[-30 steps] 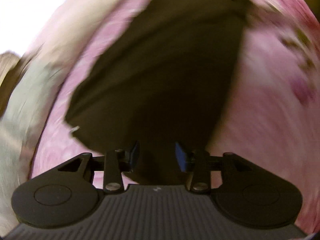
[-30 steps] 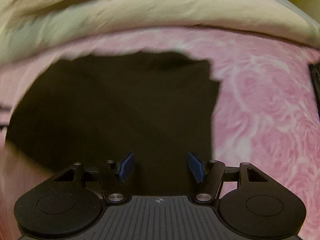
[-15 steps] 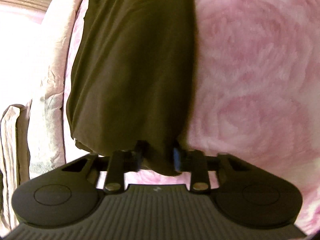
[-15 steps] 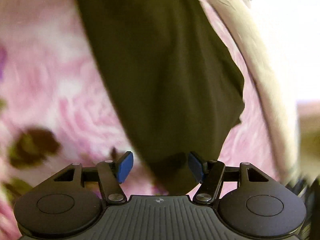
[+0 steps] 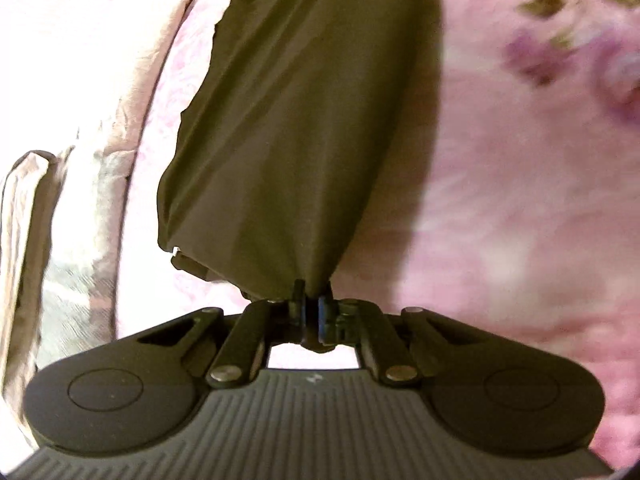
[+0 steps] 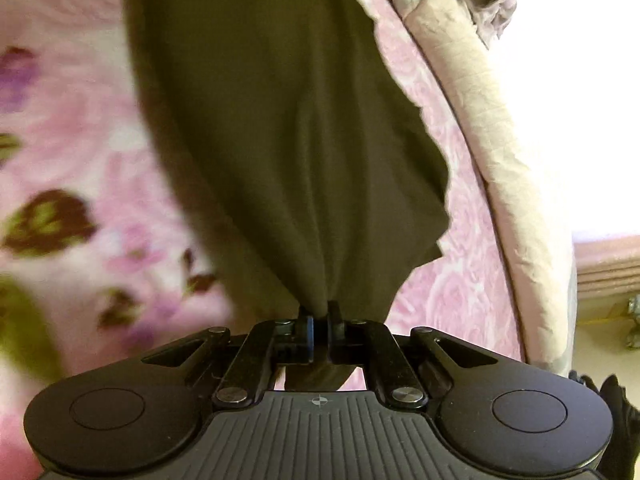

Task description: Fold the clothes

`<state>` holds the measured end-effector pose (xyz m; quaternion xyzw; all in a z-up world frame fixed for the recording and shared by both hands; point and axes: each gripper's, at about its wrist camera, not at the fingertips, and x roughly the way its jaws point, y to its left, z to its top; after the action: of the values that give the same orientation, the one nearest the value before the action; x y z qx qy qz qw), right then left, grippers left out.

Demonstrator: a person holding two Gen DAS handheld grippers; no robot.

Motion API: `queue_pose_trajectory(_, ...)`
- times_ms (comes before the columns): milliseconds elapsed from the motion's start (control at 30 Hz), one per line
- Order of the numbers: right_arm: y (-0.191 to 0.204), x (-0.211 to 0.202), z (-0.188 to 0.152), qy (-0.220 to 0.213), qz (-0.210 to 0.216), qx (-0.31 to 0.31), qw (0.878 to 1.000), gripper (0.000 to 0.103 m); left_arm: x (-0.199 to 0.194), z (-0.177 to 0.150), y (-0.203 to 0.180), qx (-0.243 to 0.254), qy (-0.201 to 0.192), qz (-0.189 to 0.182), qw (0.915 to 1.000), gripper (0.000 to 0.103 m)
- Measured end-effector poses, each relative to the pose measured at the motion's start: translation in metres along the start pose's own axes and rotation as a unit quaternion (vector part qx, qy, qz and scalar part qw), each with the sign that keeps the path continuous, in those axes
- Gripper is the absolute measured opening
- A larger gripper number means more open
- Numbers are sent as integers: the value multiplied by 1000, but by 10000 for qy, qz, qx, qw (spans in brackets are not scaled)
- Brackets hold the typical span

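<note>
A dark olive-brown garment (image 5: 304, 120) lies along a pink rose-patterned bedspread (image 5: 520, 220). In the left wrist view its near end bunches into my left gripper (image 5: 311, 300), which is shut on the cloth, the fabric fanning out and lifting from the pinch. The right wrist view shows the same garment (image 6: 280, 120) from its other end. There my right gripper (image 6: 319, 312) is shut on a gathered corner, with a tail of cloth hanging below the blue pads. Both grippers point steeply down at the bed.
A pale crumpled sheet (image 5: 92, 152) runs along the bed's edge at the left of the left wrist view, and the sheet (image 6: 492, 140) also borders the right of the right wrist view. The bedspread (image 6: 60, 216) carries dark flower and leaf prints.
Both grippers went from open over the garment to shut on its ends. The right gripper rolled round, so the garment now runs lengthwise away from it. The cloth has lifted slightly at the left pinch.
</note>
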<state>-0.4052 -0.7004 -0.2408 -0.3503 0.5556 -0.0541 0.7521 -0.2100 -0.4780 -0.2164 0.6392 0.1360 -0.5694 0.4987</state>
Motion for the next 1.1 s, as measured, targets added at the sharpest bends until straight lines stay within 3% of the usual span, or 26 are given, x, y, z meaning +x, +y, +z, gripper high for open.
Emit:
queue_pose_trajectory(233,56,-71,-73,231,849,-24,9961,4,-85,4,-104,-207,205,-1011,9945,3)
queue_pose_trajectory(333,88,-84,-94,362,1091,152,9933,4,-100,6,-138,-338,351,-1187,9917,3)
queue_pose_trajectory(500,107,-94,-91,606,924,427,9930,6,-109,-4,-137,-417,561,-1260,9896,13)
queue_pose_trajectory(533,110,-96,-90,683,849,479,9929,13,-111,-8,-132,-400,550,-1247,9899,13)
queue_pose_trajectory(600,108,-99,-87,784,617,614,9931,85,-116,-17,-119,-371,519,-1187,9909,17)
queue_pose_trajectory(733,113,-115,-63,951,459,1169,9875,87,-105,-42,-81,-167,300,-865,9957,24)
queue_pose_trajectory(867,128,-127,-22,1012,477,1786,9775,87,-83,-71,-60,682,-251,-554,9958,36)
queue_pose_trajectory(967,151,-136,23,1021,590,2237,9675,87,-64,-92,-51,1573,-858,-246,9835,55)
queue_pose_trajectory(1033,170,-145,56,987,641,2440,9626,87,-48,-103,-48,2204,-1285,-31,9669,61)
queue_pose_trajectory(1100,186,-150,85,980,693,2704,9553,87,-33,-112,-47,2865,-1666,164,9433,64)
